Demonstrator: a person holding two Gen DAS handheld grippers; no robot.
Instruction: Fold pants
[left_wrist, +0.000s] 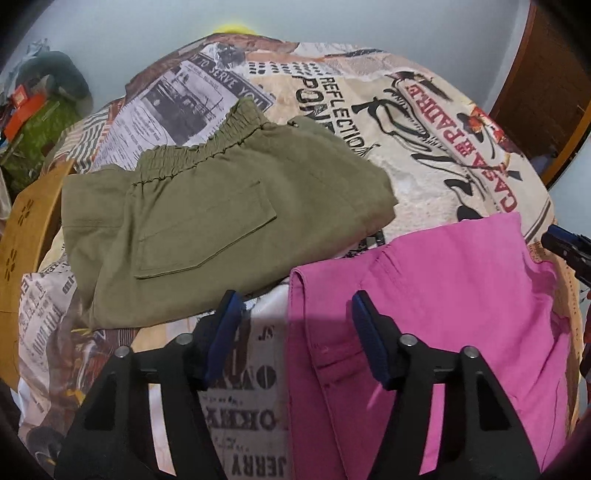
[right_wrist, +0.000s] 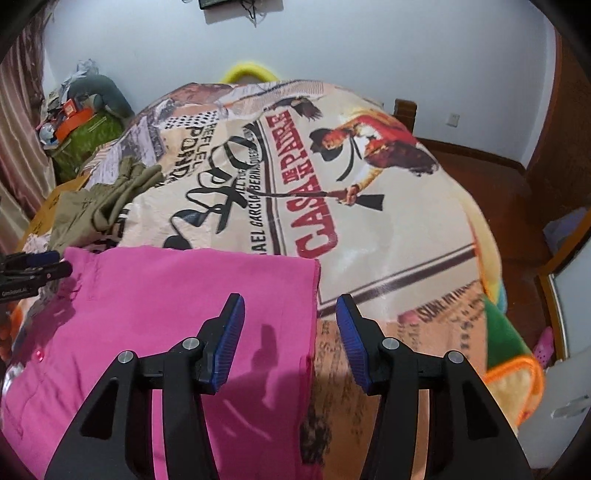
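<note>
Pink pants (left_wrist: 443, 314) lie flat on the printed bedspread (left_wrist: 424, 155), near me. In the right wrist view the pink pants (right_wrist: 166, 314) fill the lower left. My left gripper (left_wrist: 295, 310) is open and empty, hovering over the pants' left edge. My right gripper (right_wrist: 290, 314) is open and empty, straddling the pants' right edge above the cloth. Each gripper shows at the rim of the other's view: the right gripper (left_wrist: 569, 251) and the left gripper (right_wrist: 37, 269). Folded olive-green pants (left_wrist: 221, 214) lie to the left, also seen in the right wrist view (right_wrist: 96, 206).
The bedspread (right_wrist: 369, 240) covers a bed. A wooden chair (left_wrist: 29, 243) stands at the bed's left. A cluttered green-covered stand (right_wrist: 85, 133) is at the far left by a curtain. A wooden floor (right_wrist: 498, 192) and door are on the right.
</note>
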